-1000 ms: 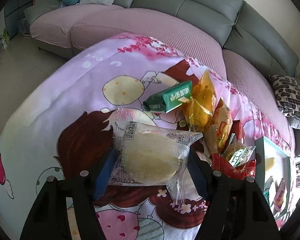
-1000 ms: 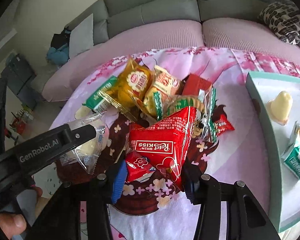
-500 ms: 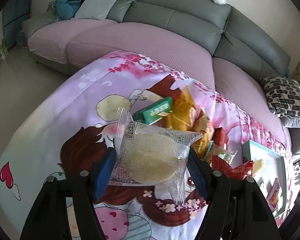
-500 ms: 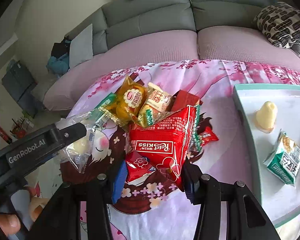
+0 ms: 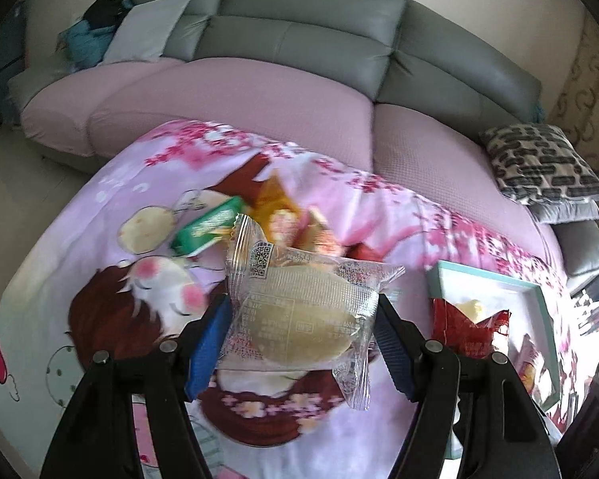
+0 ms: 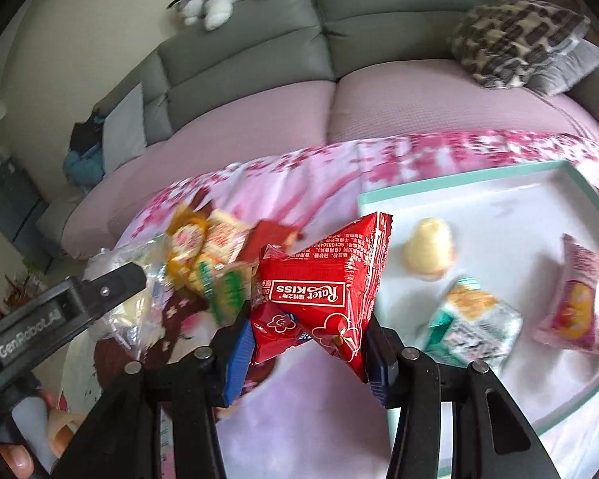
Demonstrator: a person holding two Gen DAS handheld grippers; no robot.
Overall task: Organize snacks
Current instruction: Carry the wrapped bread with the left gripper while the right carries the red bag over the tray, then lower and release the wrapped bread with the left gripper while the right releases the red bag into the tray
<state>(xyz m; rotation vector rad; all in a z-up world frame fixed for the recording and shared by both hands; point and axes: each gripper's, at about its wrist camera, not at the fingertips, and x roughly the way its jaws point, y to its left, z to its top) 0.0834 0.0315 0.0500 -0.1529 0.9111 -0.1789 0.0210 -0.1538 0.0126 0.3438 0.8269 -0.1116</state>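
The left gripper (image 5: pixel 301 331) is clamped on a clear plastic packet holding a round pale-yellow cake (image 5: pixel 299 311); its blue-padded fingers (image 5: pixel 207 343) press both sides of the packet at lower centre of the left wrist view, roughly half apart. The right gripper (image 6: pixel 305 343) is clamped, rather narrower, on a red foil snack packet printed with white lettering (image 6: pixel 319 287), which stands up from its pads at centre of the right wrist view (the lettering reads upside down there).

Both packets hang above a pink cartoon-printed cloth (image 5: pixel 100 239) covering the worktop. The left wrist view shows a blurred heap of green, orange and yellow snack packets (image 5: pixel 255 219) just above the cake, and only a slice of the white tray with a mint-green rim (image 5: pixel 495 279) at the right edge. The right wrist view opens that tray (image 6: pixel 459 177) fully: a small pale-yellow jelly cup (image 6: pixel 429 251), a green-and-white wrapped snack (image 6: pixel 471 319) and a pink packet (image 6: pixel 579 303) lie in it, well apart. It also shows the left gripper from outside at lower left, and a fingertip (image 6: pixel 18 459) in the bottom corner.
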